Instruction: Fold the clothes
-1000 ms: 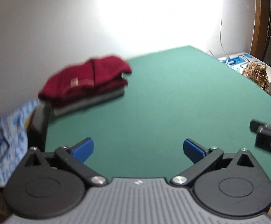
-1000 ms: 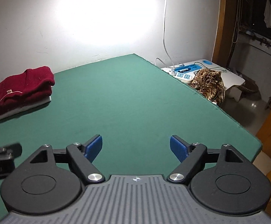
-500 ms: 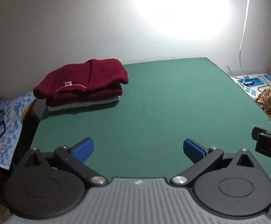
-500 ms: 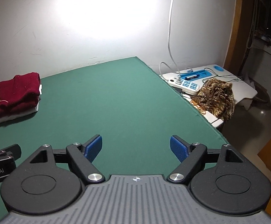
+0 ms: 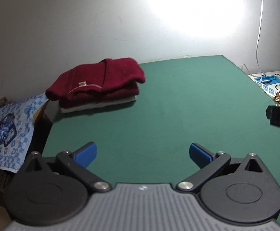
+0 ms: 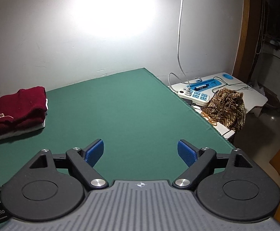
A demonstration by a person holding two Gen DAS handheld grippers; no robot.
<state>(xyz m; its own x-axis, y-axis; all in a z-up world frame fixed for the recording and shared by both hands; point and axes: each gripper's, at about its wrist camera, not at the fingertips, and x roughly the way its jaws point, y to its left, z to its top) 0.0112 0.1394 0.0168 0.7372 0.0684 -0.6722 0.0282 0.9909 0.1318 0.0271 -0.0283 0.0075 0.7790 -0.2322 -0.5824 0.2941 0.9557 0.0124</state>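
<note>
At the far left corner of the green desk (image 5: 178,115), close to the wall, a dark red sweater (image 5: 99,80) lies folded on top of a folded white garment (image 5: 101,105), a tidy stack whose long axis runs roughly along the wall, the rolled fold facing the desk's middle. Right of that stack the felt is bare, while a brown patterned cloth (image 6: 226,107) lies crumpled on the side table (image 6: 255,98) beyond the desk's right edge, so more folding may remain or not. Both the left tongs (image 5: 142,153) and the right tongs (image 6: 140,150) hang spread wide, grasping nothing.
</note>
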